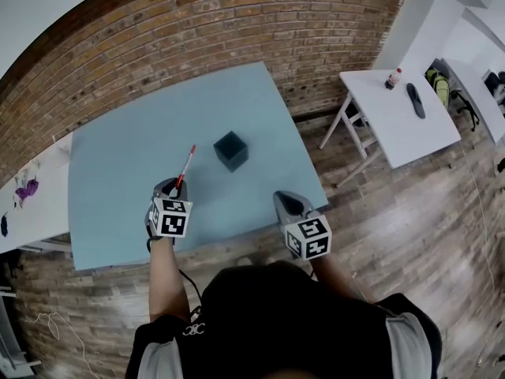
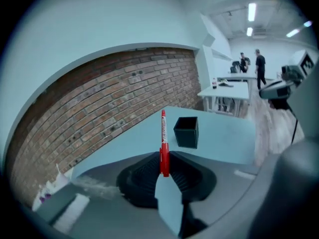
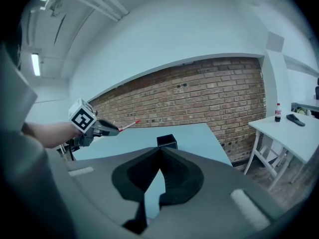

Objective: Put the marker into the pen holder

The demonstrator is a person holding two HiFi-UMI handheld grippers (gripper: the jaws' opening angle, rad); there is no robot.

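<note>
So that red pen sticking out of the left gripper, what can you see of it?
The marker is a slim pen, red at both ends, with a pale band of red lettering along its barrel. It looks like plastic. The left gripper pinches its thicker lower end between the jaw tips, so it sticks out ahead, held above the light blue table. Nothing else touches it. In the head view, the dark square pen holder stands a little to the right of its tip.

Steep overhead, two low; shared table (image 1: 118, 172)
</note>
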